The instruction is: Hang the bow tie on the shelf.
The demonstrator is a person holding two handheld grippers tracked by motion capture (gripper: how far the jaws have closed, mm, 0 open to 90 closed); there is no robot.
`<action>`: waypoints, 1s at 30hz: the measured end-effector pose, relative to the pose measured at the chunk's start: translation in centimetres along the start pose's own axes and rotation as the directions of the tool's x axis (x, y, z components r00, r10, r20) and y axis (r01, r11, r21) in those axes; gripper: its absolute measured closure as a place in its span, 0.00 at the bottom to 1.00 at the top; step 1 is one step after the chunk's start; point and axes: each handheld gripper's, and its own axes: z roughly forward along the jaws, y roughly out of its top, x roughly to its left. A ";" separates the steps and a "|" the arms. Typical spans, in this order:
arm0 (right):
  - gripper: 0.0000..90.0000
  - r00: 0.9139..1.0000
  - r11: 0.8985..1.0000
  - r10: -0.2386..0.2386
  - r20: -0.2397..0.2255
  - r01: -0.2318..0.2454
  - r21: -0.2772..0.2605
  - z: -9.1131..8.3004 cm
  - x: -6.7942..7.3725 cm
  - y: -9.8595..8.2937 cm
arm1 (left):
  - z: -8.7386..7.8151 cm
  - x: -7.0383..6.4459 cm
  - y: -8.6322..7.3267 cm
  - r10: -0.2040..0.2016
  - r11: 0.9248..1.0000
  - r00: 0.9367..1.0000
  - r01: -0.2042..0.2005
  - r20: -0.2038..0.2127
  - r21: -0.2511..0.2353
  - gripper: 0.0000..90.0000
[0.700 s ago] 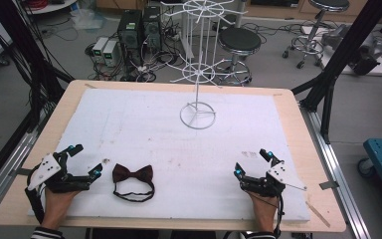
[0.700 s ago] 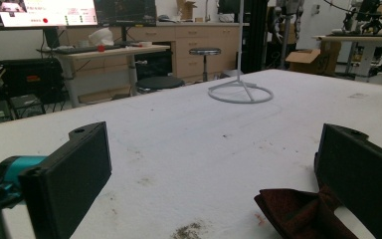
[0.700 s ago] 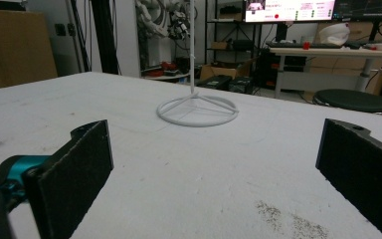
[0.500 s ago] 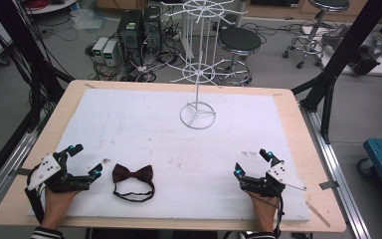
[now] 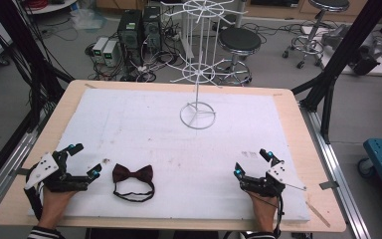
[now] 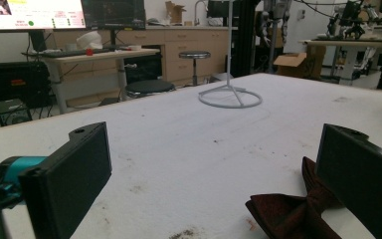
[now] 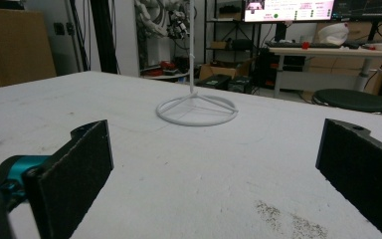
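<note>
High view: left gripper (image 5: 84, 160) near table's (image 5: 40, 144) front-left corner, jaws wide apart, empty; dark red bow tie (image 5: 133, 175) just beside it twd centre. Right gripper (image 5: 251, 163) front-right, wide, empty.
Left gripper view: bow tie (image 6: 291, 211) by the jaw on the view's right side; touching or not, can't tell.
Right gripper view: white wire rack (image 7: 197, 109) ahead, well apart.

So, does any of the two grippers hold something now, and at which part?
Nothing is held. The left gripper and the right gripper both stand open; the bow tie lies free on the table beside the left one.
</note>
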 end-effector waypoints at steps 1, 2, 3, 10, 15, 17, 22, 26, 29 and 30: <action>0.01 1.000 1.000 0.001 -0.001 -0.001 0.000 0.0 0.0 0.0 | 0.0 0.0 0.3 0.005 1.000 1.000 -0.005 0.010 0.008 0.02; 0.01 1.000 1.000 0.000 -0.001 0.000 0.001 0.0 0.0 0.0 | 0.0 0.1 0.5 0.010 1.000 1.000 -0.010 0.022 0.017 0.02; 0.01 1.000 1.000 0.001 -0.002 -0.001 0.000 0.0 0.0 0.0 | 0.0 0.1 0.9 0.018 1.000 0.999 -0.019 0.031 0.025 0.02; 0.01 1.000 1.000 0.002 -0.003 -0.002 0.000 0.0 0.0 0.0 | 0.6 0.4 3.5 0.063 0.993 0.991 -0.074 0.121 0.093 0.02; 0.01 1.000 1.000 0.003 -0.003 -0.003 0.001 0.0 0.0 0.0 | 1.3 1.0 5.8 0.074 0.984 0.977 -0.104 0.201 0.146 0.02; 0.01 1.000 1.000 0.005 -0.003 -0.005 0.002 0.0 0.0 0.0 | 1.4 1.1 6.1 0.076 0.981 0.974 -0.111 0.216 0.157 0.02; 0.01 1.000 1.000 0.005 -0.005 -0.005 0.002 0.0 0.0 0.0 | 2.5 1.4 7.5 0.091 0.960 0.952 -0.162 0.291 0.229 0.02; 0.01 1.000 1.000 0.005 -0.004 -0.005 0.001 0.0 0.0 0.0 | 3.4 1.6 8.1 0.097 0.940 0.933 -0.201 0.348 0.276 0.02; 0.01 1.000 1.000 0.005 -0.005 -0.005 0.002 0.0 0.0 0.0 | 4.3 1.6 8.2 0.097 0.915 0.912 -0.239 0.399 0.325 0.02; 0.01 1.000 1.000 0.005 -0.005 -0.005 0.002 0.0 0.0 0.0 | 4.3 1.6 8.2 0.097 0.915 0.912 -0.239 0.399 0.325 0.02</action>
